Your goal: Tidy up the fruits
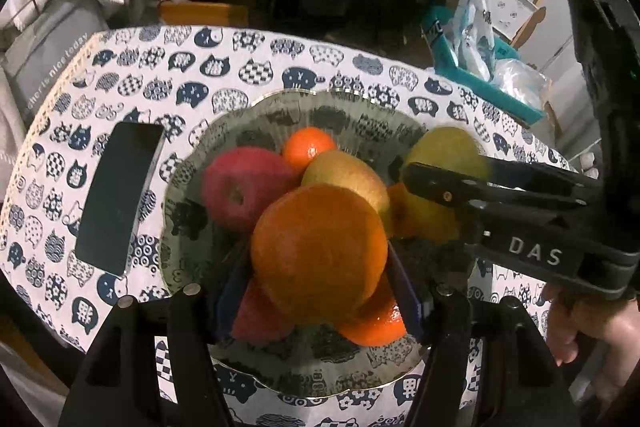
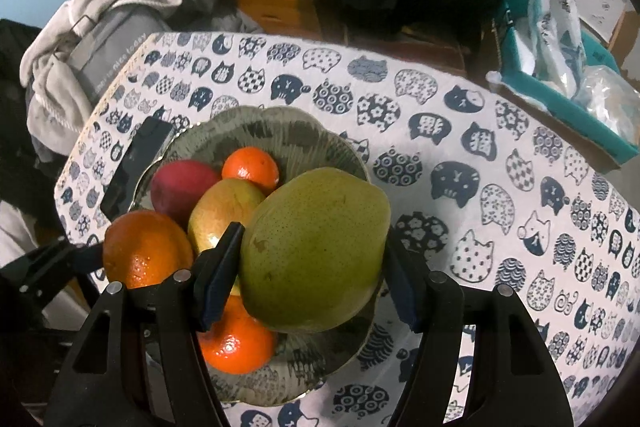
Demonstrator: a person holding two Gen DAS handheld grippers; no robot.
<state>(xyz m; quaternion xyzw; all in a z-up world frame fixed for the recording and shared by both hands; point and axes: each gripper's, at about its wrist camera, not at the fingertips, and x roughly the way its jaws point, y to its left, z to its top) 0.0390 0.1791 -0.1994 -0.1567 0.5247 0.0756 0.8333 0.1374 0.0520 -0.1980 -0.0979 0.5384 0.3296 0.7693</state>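
Observation:
A clear scalloped glass plate (image 1: 320, 359) (image 2: 280, 123) on the cat-print tablecloth holds a red apple (image 1: 244, 191) (image 2: 180, 187), a small orange (image 1: 308, 147) (image 2: 250, 167), a yellow-red apple (image 1: 344, 175) (image 2: 224, 207) and another orange (image 1: 376, 327) (image 2: 236, 343). My left gripper (image 1: 316, 267) is shut on a large orange (image 1: 320, 247) (image 2: 146, 251) just above the plate's near side. Over the plate's right side, my right gripper (image 2: 312, 275) is shut on a green pear (image 2: 316, 239) (image 1: 448, 151). Another red fruit (image 1: 260, 319) is partly hidden under the large orange.
A black phone (image 1: 120, 195) (image 2: 136, 167) lies left of the plate, touching its rim. A teal tray (image 1: 480, 79) (image 2: 580, 115) with plastic bags stands at the table's far right. Grey clothes (image 2: 100, 39) are piled beyond the left edge. A hand (image 1: 580, 323) holds the right gripper.

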